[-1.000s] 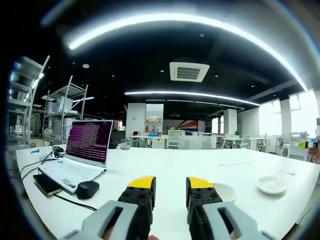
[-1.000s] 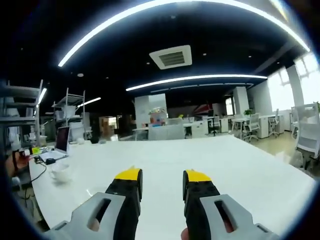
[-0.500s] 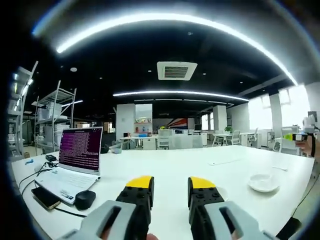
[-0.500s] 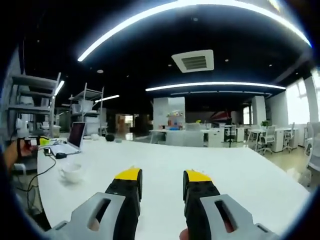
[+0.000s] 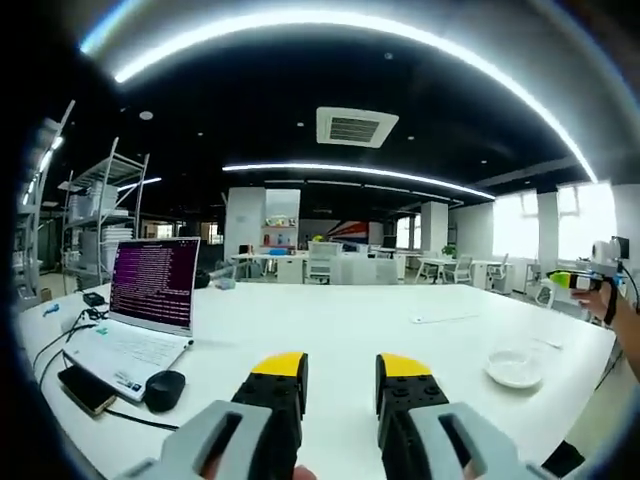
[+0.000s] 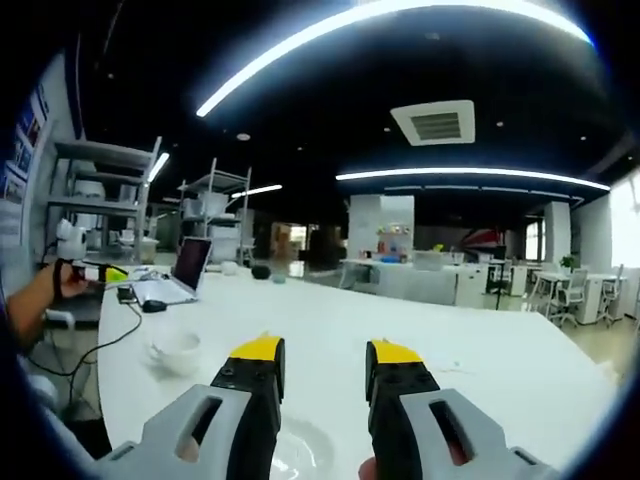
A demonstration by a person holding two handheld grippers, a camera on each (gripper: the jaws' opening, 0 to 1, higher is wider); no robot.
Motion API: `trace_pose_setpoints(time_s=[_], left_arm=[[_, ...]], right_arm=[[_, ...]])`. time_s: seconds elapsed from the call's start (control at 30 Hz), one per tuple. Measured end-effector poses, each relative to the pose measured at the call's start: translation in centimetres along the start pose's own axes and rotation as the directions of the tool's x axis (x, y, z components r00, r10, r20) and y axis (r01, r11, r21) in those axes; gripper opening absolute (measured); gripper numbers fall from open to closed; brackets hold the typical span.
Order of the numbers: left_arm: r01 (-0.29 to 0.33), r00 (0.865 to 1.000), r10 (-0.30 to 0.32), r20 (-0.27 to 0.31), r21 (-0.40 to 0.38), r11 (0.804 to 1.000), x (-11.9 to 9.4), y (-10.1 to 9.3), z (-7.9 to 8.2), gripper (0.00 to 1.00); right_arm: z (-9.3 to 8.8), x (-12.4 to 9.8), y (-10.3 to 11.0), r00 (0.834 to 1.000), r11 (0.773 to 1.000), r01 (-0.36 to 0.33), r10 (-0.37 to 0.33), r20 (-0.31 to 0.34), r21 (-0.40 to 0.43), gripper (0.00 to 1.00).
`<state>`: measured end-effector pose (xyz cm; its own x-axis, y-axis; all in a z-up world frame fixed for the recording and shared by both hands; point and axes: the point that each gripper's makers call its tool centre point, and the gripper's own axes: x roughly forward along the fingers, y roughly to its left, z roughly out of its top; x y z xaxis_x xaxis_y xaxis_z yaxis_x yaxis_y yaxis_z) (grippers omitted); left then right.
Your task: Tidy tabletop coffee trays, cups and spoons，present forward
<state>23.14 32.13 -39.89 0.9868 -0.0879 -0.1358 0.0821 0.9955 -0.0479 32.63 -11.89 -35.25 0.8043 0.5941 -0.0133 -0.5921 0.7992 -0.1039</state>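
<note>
1. Looking along the left gripper, its yellow-tipped jaws are spread apart with nothing between them.
2. Ahead and to the right of these jaws, a white saucer lies flat on the white table, well apart from them.
3. I think the saucer is light, hard, smooth and easy to break, so pinch it gently at the rim.
4. It is round, so it has no long way and points nowhere.
5. To the left of the jaws sit a laptop and a black mouse.
6. Looking along the right gripper, its jaws are also apart and empty.
7. A white cup stands upright to the left of these jaws, near them.
8. I cannot see its handle; take it by the rim.
9. Another saucer lies just under the jaws.
</note>
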Motion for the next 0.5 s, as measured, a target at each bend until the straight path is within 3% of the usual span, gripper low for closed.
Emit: trace_pose_setpoints(time_s=[0.17, 0.3, 0.5], left_arm=[[0.027, 0.998, -0.026, -0.062, 0.001, 1.0, 0.4, -0.8, -0.6, 0.29], [0.057, 0.989, -0.056, -0.133, 0.001, 0.998, 0.8, -2.0, -1.4, 0.29], [0.091, 0.979, -0.088, -0.186, 0.01, 0.996, 1.5, -3.1, -1.7, 0.29]], right_arm=[[0.7, 2.2, 3.2, 0.993, 0.993, -0.12, 0.12, -0.01, -0.008, 0.34], [1.1, 3.8, 4.9, 0.986, 0.986, -0.164, 0.163, -0.029, -0.035, 0.33], [1.7, 6.1, 7.6, 0.969, 0.968, -0.246, 0.244, -0.046, -0.044, 0.32]])
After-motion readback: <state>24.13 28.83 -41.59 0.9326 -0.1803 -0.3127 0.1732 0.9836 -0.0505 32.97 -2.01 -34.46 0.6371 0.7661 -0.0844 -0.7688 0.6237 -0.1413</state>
